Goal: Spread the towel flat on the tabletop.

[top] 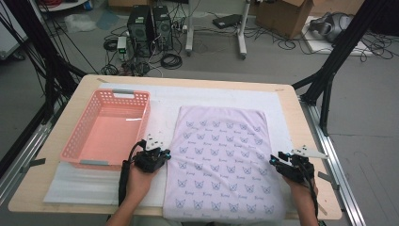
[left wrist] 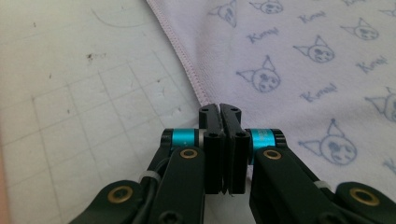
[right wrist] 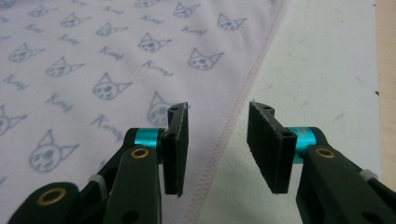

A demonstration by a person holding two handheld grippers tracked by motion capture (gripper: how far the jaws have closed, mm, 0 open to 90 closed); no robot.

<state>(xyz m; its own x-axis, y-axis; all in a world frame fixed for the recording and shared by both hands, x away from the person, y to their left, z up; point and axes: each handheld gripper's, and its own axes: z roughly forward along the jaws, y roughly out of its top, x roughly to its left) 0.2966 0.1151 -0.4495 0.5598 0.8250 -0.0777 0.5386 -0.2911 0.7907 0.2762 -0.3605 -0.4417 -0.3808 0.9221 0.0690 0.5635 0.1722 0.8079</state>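
A pale lilac cloth [top: 221, 155] printed with small cat faces lies flat on the white mat, its near end hanging over the table's front edge. My left gripper [top: 166, 153] is at the cloth's left hem. In the left gripper view the jaws [left wrist: 219, 108] are pressed together, and the stitched edge of the cloth [left wrist: 303, 56] runs right into their tips. My right gripper [top: 274, 160] is at the cloth's right hem. Seen from the right gripper view, it [right wrist: 217, 109] stands open astride the hem of the cloth [right wrist: 93, 56], without touching it.
An empty pink plastic basket [top: 147, 113] stands on the left of the table, just beyond my left hand. A white foam mat [top: 211, 96] covers most of the wooden tabletop [top: 291, 122]. Computers, cables and boxes lie on the floor behind.
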